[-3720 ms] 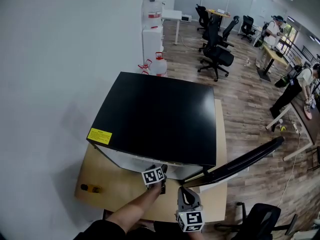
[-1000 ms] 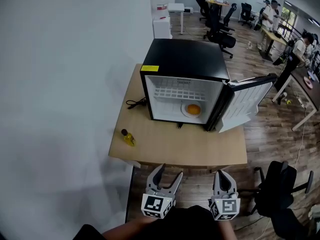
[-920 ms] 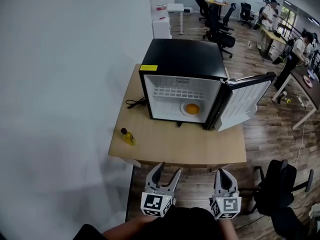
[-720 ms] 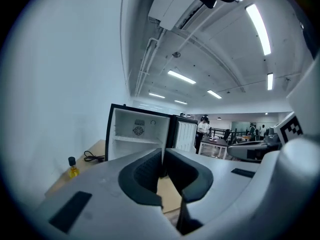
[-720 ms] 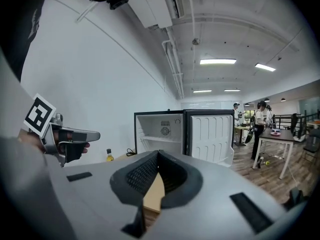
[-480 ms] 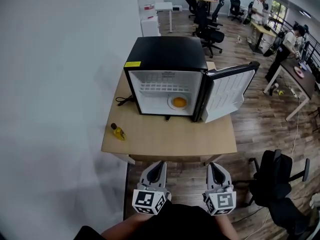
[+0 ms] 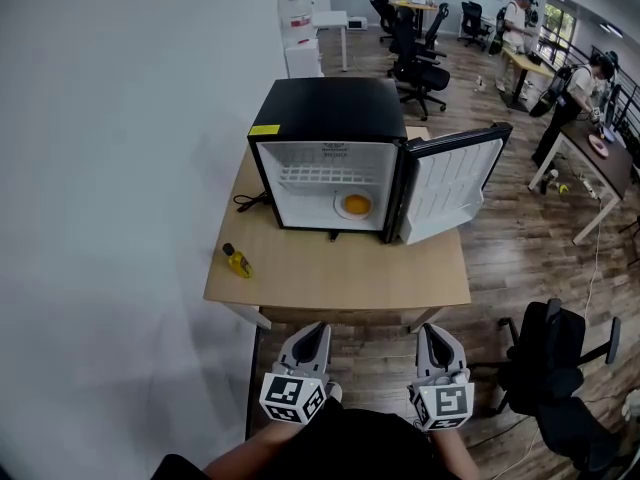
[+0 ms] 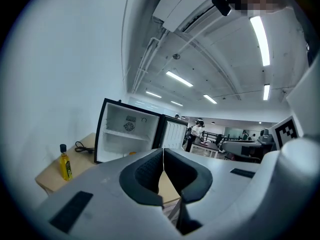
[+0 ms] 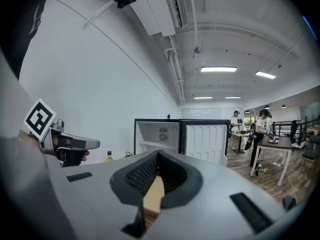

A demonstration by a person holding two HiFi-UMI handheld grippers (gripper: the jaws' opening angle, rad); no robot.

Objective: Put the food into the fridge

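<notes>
Far left on the wooden table (image 7: 340,273): a small yellow bottle (image 7: 236,261), untouched, with a black cord (image 7: 243,203) just behind it. Next, the left gripper (image 7: 315,332), held in close to the body and short of the table edge. A second ago spread wide, now pressed fully together, pads (image 8: 147,171) meeting with nothing between them. Reads as a release finished, not a new grasp. Further right, the black mini fridge (image 7: 325,118), standing open. Inside on its floor, right of centre, a white plate (image 7: 340,208) carrying a round orange-yellow food item (image 7: 357,205), too small to name more closely. Lies in the same spot in the fridge as a second ago, well clear of both grippers. Then the right gripper (image 7: 432,333), likewise tight shut and empty, level with its partner and touching nothing. Beyond it the fridge door (image 7: 450,183), swung out to the right. Means, on a fair judgement, that the placing itself is done: food inside, both tools free and well back from the fridge. Leaves only the door, if meant to be shut as well; would call for a reach back across the table to its outer edge.
</notes>
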